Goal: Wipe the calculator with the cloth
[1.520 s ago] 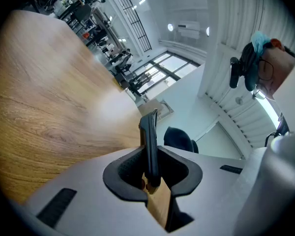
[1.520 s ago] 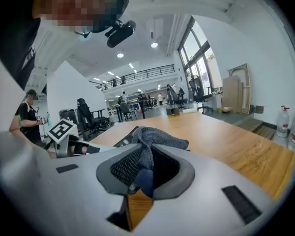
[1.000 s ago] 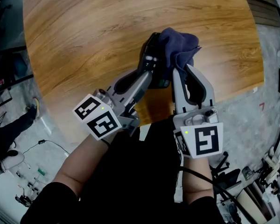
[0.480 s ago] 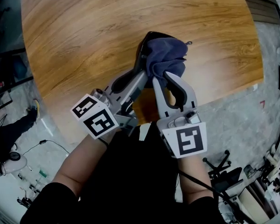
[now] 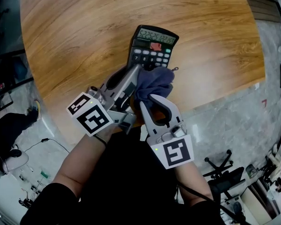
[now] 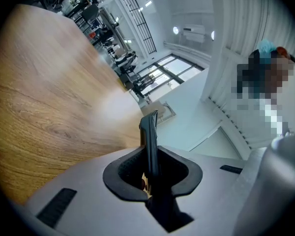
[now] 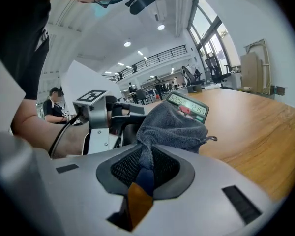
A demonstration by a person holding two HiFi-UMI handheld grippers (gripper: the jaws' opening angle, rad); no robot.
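Left gripper (image 5: 132,72) clamped on the calculator (image 5: 152,48) at its near edge, body edge-on btwn the pads; calc looks lifted and tilted over the wooden table (image 5: 75,32), display and top key rows showing, lower keys under the cloth (image 5: 153,82); right gripper (image 5: 148,100) pinched tight on a bunched fold of that cloth, wad resting on the keypad; calc prob light, stiff plastic, smooth casing so likely slippery, display the fragile bit, so an edge grip makes sense; cloth soft, floppy, dark blue, best taken by a gathered fold; tabletop is glossy wood grain w/ rounded corners; beyond it a big bright hall, tall windows, ceiling lights, grey floor, a chair base (image 5: 220,165) close by
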